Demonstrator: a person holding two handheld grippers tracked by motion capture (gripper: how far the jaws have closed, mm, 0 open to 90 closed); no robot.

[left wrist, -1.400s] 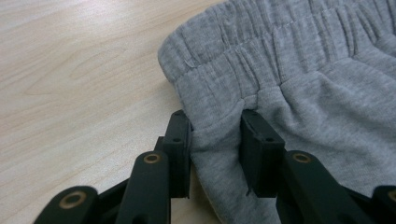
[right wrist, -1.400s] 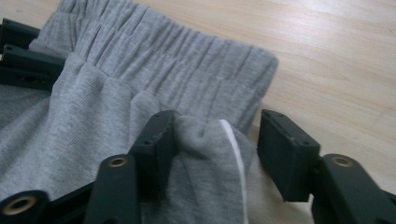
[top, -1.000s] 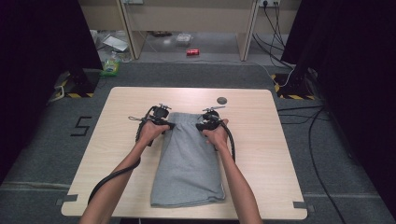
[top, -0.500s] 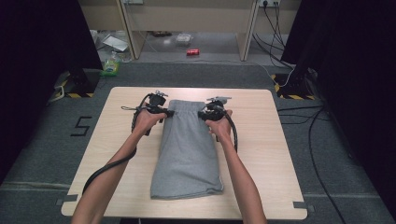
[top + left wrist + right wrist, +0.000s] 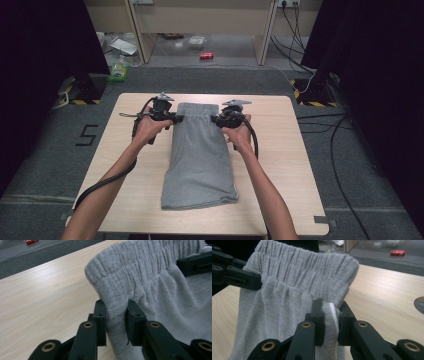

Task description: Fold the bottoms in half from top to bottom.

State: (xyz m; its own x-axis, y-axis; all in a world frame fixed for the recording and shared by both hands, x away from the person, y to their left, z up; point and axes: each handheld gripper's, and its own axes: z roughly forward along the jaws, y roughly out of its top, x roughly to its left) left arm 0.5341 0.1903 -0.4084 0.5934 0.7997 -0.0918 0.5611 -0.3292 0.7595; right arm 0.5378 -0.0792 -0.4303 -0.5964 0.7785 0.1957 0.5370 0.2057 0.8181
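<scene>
A grey garment (image 5: 200, 160) with an elastic waistband lies lengthwise on the wooden table (image 5: 280, 150), waistband at the far end. My left gripper (image 5: 176, 119) pinches the waistband's left corner, and my right gripper (image 5: 216, 120) pinches the right corner. Both jaws have just been closing, with cloth between them. In the left gripper view the pads (image 5: 116, 312) squeeze a fold of the grey cloth (image 5: 155, 277), which is raised off the table. In the right gripper view the jaws (image 5: 329, 312) clamp the bunched corner of the waistband (image 5: 294, 285). The waistband hangs stretched between the two grippers.
A round grey mark (image 5: 419, 304) sits in the tabletop to the right of the garment. On the floor beyond the table lie a red can (image 5: 206, 55) and a green item (image 5: 118, 70). Cables (image 5: 345, 125) run along the floor at the right.
Both hands have gone up and toward the table's far edge with the waistband corners. The garment's far end has lifted and the cloth has been drawn out longer.
</scene>
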